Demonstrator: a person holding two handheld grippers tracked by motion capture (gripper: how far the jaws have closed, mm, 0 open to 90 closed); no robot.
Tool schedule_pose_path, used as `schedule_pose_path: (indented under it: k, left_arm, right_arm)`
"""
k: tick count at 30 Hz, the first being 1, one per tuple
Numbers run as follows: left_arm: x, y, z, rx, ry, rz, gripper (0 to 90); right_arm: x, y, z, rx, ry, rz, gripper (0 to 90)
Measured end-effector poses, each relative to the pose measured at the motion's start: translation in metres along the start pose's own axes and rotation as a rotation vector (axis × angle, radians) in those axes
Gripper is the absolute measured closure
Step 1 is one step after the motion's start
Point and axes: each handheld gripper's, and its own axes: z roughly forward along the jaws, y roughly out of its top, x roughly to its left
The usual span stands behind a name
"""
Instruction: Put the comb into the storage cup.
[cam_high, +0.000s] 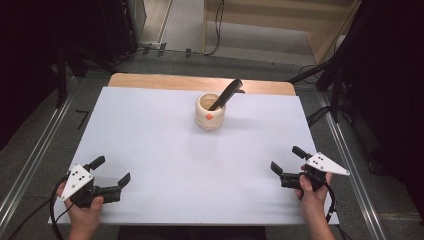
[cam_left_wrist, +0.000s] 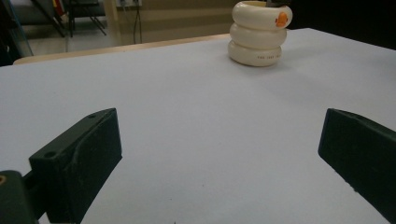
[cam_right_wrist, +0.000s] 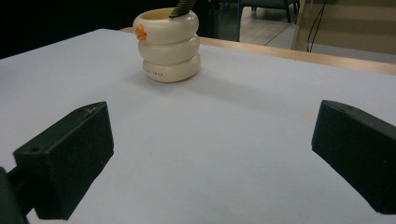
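From above, the cup (cam_high: 210, 112) with a dark tool (cam_high: 227, 93) stood well ahead of both wide-open claws, left (cam_high: 111, 171) and right (cam_high: 285, 161). In each gripper view the cup (cam_left_wrist: 259, 33) (cam_right_wrist: 167, 45) looked hard, glossy, probably slippery; the leaning handle seemed the better hold

Cream ringed cup (cam_high: 209, 113), upright, black utensil (cam_high: 226, 93) leaning inside, perhaps a comb.

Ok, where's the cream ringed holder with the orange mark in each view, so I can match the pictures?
High view: the cream holder stands at the far middle of the white table, a dark tool leaning out of it.
Left gripper view: holder at top right.
Right gripper view: holder at top, left of centre.
Shared landmark: the orange mark on its top ring.
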Motion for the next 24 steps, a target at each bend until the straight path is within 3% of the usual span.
schedule_pose_path:
  k: [10, 24]
  left_arm:
    - [0.0, 0.0, 0.0, -0.002, 0.0, -0.002, 0.0]
    - [0.0, 0.0, 0.0, -0.001, -0.004, 0.001, 0.0]
  right_arm:
    - [-0.008, -0.015, -0.016, -0.011, 0.018, 0.012, 0.0]
    - [-0.022, -0.039, -0.039, 0.009, -0.028, 0.026, 0.0]
